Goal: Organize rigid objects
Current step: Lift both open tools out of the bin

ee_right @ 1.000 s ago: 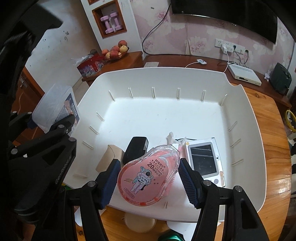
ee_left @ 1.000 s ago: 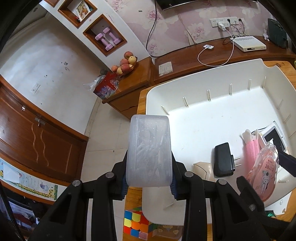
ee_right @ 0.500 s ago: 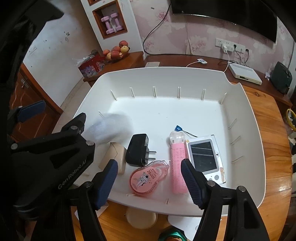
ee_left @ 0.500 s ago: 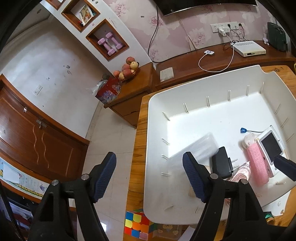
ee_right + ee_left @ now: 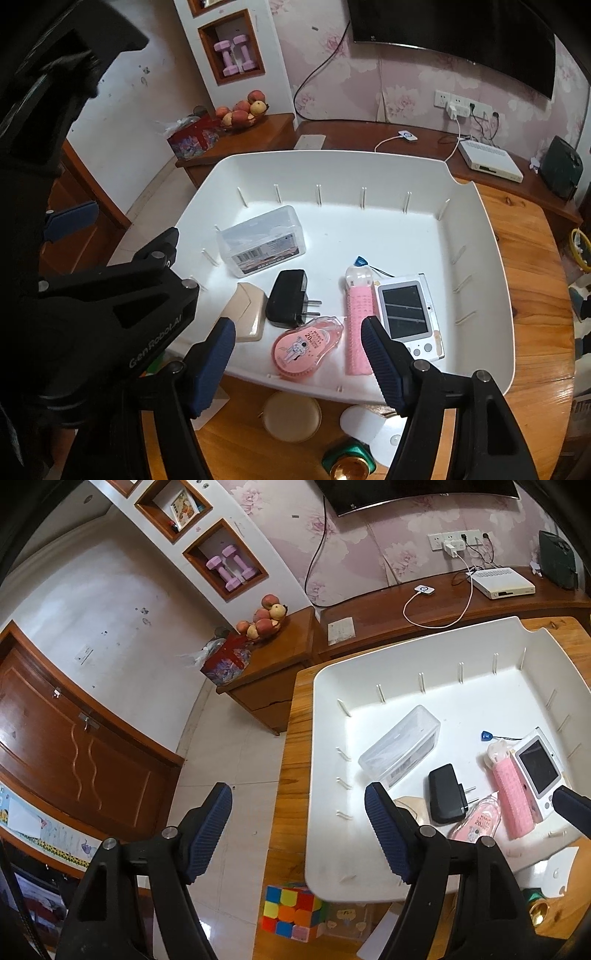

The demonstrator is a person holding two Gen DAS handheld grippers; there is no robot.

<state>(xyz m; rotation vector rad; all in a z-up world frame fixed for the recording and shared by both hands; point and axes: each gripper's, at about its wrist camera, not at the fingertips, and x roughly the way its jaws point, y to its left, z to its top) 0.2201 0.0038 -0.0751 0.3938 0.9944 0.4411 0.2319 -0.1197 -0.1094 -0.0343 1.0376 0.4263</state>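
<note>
A white bin (image 5: pixel 491 258) (image 5: pixel 317 738) stands on the wooden table. In it lie a clear plastic box (image 5: pixel 262 236) (image 5: pixel 400 744), a black charger (image 5: pixel 288 302) (image 5: pixel 445 794), a pink correction-tape dispenser (image 5: pixel 306 345) (image 5: pixel 476 818), a pink ribbed tube (image 5: pixel 358 321) (image 5: pixel 511 797), a white handheld device (image 5: pixel 406 314) (image 5: pixel 537 768) and a beige block (image 5: pixel 245 308). My left gripper (image 5: pixel 299 830) is open and empty, over the bin's left edge. My right gripper (image 5: pixel 297 360) is open and empty, above the pink dispenser at the bin's near wall.
A Rubik's cube (image 5: pixel 291 910) lies below the bin's left corner. A round beige case (image 5: pixel 291 415), a white piece (image 5: pixel 362 422) and a green-gold object (image 5: pixel 349 465) lie on the table in front of the bin. A low wooden cabinet with fruit (image 5: pixel 240 110) stands behind.
The left gripper opened and let go of the clear box, which now lies in the bin. The right gripper opened and let go of the pink dispenser. Both grippers drew back.
</note>
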